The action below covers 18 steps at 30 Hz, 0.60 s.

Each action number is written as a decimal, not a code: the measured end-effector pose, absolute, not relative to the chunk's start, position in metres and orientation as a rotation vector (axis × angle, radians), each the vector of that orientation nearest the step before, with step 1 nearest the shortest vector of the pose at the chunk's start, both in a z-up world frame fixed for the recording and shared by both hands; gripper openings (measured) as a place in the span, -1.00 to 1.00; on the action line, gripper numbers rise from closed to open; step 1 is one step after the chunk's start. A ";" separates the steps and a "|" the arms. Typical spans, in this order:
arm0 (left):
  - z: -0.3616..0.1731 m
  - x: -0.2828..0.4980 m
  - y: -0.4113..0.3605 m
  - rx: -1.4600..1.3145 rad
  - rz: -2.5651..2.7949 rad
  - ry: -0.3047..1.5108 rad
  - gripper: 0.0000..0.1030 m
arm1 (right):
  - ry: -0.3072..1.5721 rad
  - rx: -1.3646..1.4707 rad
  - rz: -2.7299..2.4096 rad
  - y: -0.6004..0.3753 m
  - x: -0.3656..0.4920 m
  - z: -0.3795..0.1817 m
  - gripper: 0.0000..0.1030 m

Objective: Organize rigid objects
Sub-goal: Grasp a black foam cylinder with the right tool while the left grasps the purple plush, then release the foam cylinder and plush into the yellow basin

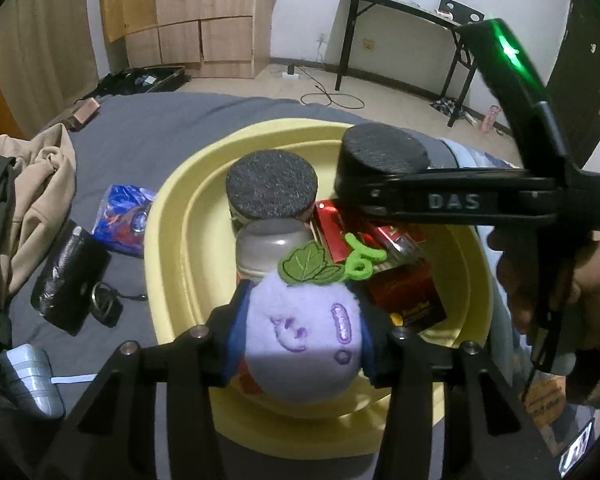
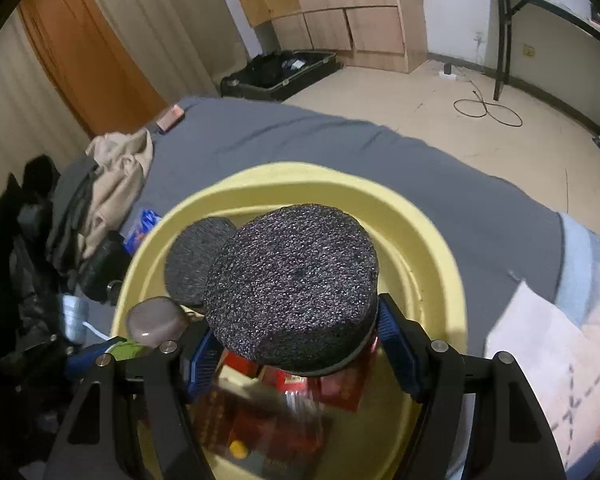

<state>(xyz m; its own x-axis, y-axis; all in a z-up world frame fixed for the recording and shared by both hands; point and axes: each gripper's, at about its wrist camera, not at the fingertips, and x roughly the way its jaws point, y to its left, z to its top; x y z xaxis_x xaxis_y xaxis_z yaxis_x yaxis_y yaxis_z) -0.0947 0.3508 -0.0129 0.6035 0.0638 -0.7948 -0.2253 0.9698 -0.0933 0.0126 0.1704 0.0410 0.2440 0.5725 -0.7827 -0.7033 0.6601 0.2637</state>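
Left wrist view showed left claw (image 1: pixel 300 344) clamped on purple plush (image 1: pixel 304 332) over yellow basin (image 1: pixel 168 240) on bed; right claw (image 2: pixel 296 344) gripped black-capped jar (image 2: pixel 292 288) above basin too. Best lowered onto bare floor beside red boxes (image 1: pixel 404 292), released gently.

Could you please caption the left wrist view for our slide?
Left gripper holds a purple plush toy over the yellow basin, beside the right gripper.
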 end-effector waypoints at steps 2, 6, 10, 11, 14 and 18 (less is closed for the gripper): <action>-0.013 -0.095 0.350 -0.196 0.160 0.906 0.27 | 1.004 -0.143 0.890 0.178 0.010 0.033 0.46; 0.004 -0.109 0.343 -0.179 0.163 0.825 0.86 | 0.998 -0.060 0.922 0.173 0.007 0.032 0.99; 0.032 -0.123 0.335 -0.202 0.134 0.783 1.00 | 0.933 0.072 0.911 0.129 0.003 0.055 0.99; 0.037 -0.122 0.331 -0.203 0.121 0.786 1.00 | 0.901 0.112 0.889 0.106 0.001 0.064 0.99; 0.056 -0.112 0.304 -0.174 0.063 0.777 1.00 | 0.839 0.193 0.792 0.027 -0.005 0.078 0.99; 0.074 -0.080 0.241 -0.129 -0.081 0.764 1.00 | 0.850 0.160 0.554 -0.095 -0.012 0.074 0.99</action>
